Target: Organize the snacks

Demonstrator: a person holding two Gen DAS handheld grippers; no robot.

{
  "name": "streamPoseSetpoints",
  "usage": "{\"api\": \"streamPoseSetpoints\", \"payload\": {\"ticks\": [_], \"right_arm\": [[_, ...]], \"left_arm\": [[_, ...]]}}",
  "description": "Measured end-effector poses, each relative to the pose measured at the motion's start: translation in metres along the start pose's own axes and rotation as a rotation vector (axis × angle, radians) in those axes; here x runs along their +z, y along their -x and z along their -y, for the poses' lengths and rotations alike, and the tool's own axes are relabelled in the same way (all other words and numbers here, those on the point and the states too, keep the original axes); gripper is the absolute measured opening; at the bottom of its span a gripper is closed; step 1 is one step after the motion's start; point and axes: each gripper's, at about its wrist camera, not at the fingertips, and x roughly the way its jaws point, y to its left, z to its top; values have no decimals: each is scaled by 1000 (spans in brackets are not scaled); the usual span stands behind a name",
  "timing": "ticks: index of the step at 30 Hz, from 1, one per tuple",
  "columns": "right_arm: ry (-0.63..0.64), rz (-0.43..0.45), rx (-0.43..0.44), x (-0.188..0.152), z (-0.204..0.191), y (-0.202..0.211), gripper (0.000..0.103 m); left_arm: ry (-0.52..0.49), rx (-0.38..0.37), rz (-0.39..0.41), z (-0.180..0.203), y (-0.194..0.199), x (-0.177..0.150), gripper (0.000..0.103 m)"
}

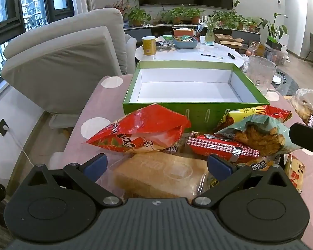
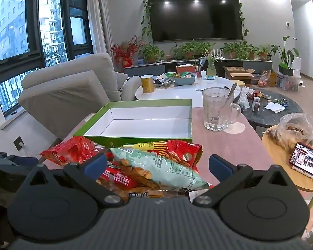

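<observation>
An empty green box (image 1: 167, 109) with a white inside stands on the pink table, seen also in the right wrist view (image 2: 135, 139). In front of it lies a pile of snacks: a red bag (image 1: 144, 131), a clear pack of tan wafers (image 1: 160, 175), a red patterned bar (image 1: 221, 146) and a pale green bag (image 1: 258, 133) (image 2: 162, 166). My left gripper (image 1: 157, 165) is open, its fingers on either side of the wafer pack. My right gripper (image 2: 157, 165) is open over the pale green bag.
A glass mug (image 2: 217, 112) with a spoon stands right of the box. A round side table (image 2: 281, 162) holds a phone (image 2: 306, 161) and a plastic bag. A grey armchair (image 1: 62, 62) is at the left. A white table (image 1: 187, 55) with clutter lies behind.
</observation>
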Motion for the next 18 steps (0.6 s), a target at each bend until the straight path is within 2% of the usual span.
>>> {"api": "streamPoseSetpoints", "payload": {"ticks": [18], "right_arm": [[-10, -3, 7, 1, -3, 1, 103]], "left_arm": [[-10, -12, 0, -7, -3, -1, 103]]}}
